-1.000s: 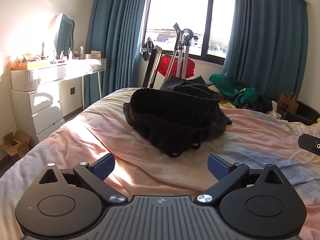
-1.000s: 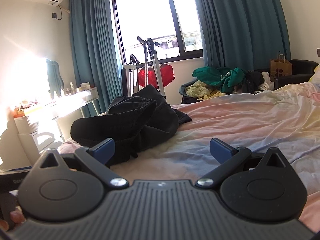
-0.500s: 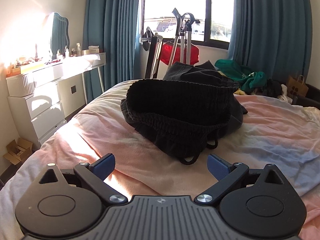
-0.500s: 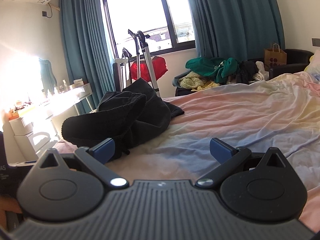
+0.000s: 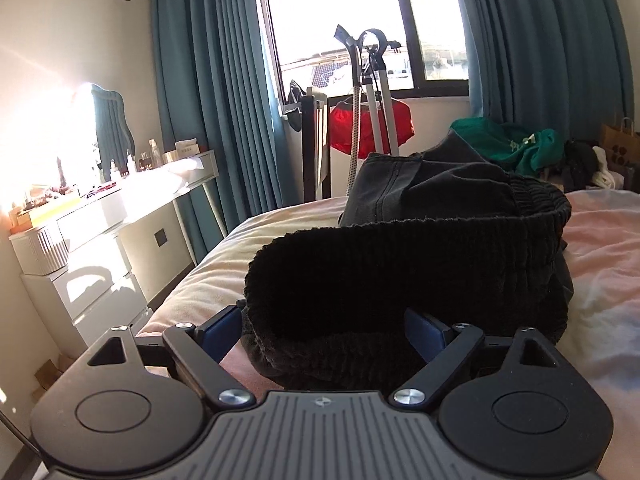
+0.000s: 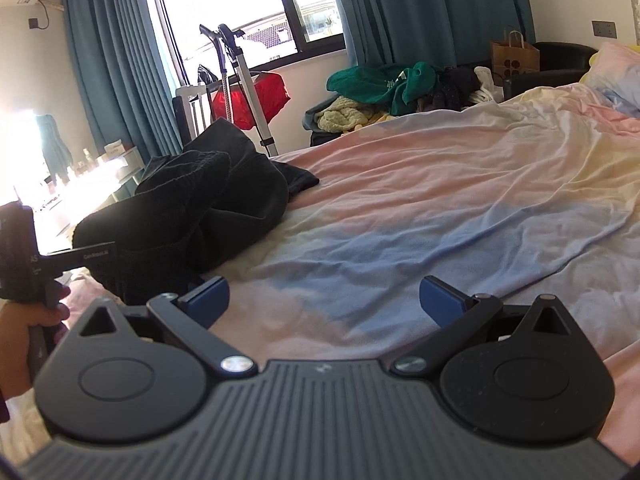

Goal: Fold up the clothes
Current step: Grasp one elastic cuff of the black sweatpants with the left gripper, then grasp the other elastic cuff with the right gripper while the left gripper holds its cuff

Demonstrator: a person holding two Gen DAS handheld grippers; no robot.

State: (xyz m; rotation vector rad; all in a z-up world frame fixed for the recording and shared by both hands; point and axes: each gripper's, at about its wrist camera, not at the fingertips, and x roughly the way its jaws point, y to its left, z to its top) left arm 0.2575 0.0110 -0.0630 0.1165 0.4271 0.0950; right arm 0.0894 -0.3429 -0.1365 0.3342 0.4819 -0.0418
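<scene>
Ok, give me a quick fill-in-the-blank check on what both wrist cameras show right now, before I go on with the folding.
1. The crumpled black garment lies on the ____.
2. The fingers of the left gripper have just been closing, and the garment's ribbed ____ sits between them.
3. Between the fingers of the right gripper there is only ____.
4. The heap of green clothes lies below the ____.

Missing words: bed; waistband; bedsheet; window

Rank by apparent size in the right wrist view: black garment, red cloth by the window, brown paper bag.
1. black garment, though nearness to the camera inflates it.
2. red cloth.
3. brown paper bag.
</scene>
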